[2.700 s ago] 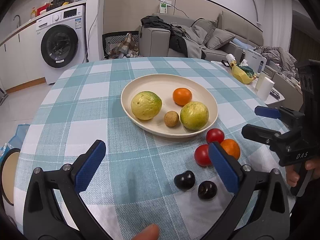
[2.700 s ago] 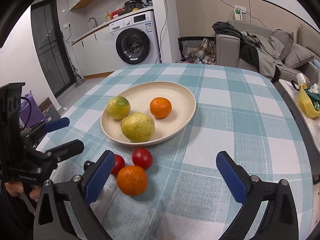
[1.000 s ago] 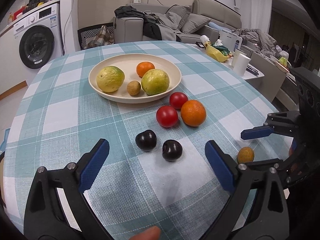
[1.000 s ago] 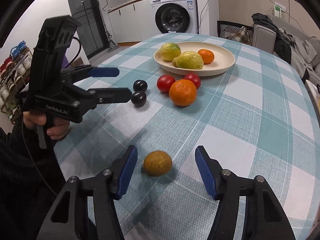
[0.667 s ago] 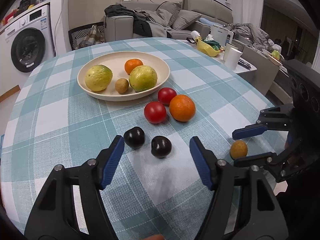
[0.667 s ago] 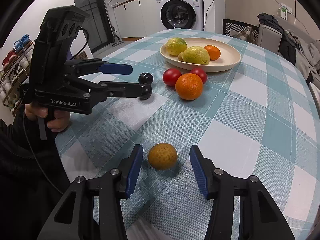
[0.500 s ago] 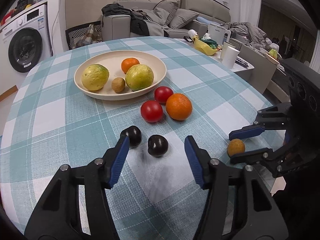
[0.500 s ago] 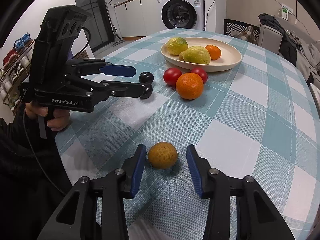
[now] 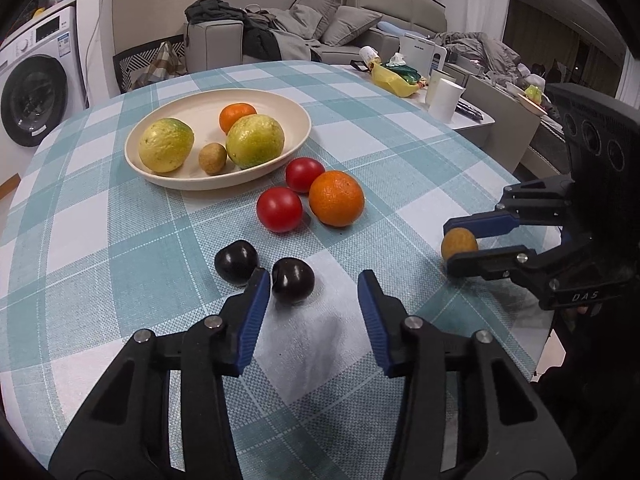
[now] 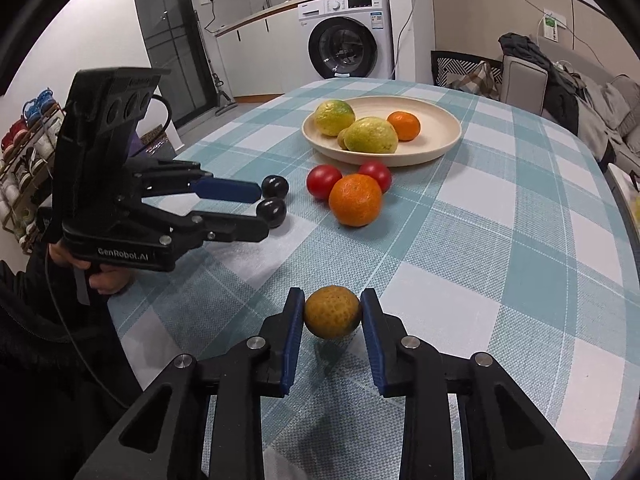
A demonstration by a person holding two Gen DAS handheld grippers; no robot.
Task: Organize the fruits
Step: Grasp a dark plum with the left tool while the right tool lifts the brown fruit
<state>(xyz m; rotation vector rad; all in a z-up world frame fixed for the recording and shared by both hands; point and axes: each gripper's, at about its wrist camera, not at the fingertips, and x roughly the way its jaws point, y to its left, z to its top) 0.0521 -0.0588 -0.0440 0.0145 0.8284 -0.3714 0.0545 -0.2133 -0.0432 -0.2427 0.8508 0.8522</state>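
Note:
My right gripper (image 10: 332, 312) is shut on a small yellow-brown fruit (image 10: 333, 312), its pads touching both sides at the near table edge; it also shows in the left wrist view (image 9: 459, 243). My left gripper (image 9: 310, 300) is open just behind two dark plums (image 9: 293, 281) (image 9: 236, 262), the nearer plum by its left pad. Two red tomatoes (image 9: 279, 209) and an orange (image 9: 336, 198) lie in front of a cream plate (image 9: 296, 136) holding two yellow-green fruits (image 9: 255, 141), a small orange and a small brown fruit.
The round table has a teal checked cloth (image 9: 120, 216). A side table with a white cup (image 9: 445, 99) and clutter stands beyond its right edge. A sofa (image 9: 304, 28) and a washing machine (image 10: 350, 38) are behind.
My right gripper has closed onto the small yellow-brown fruit. My left gripper has narrowed and moved forward to the nearer plum.

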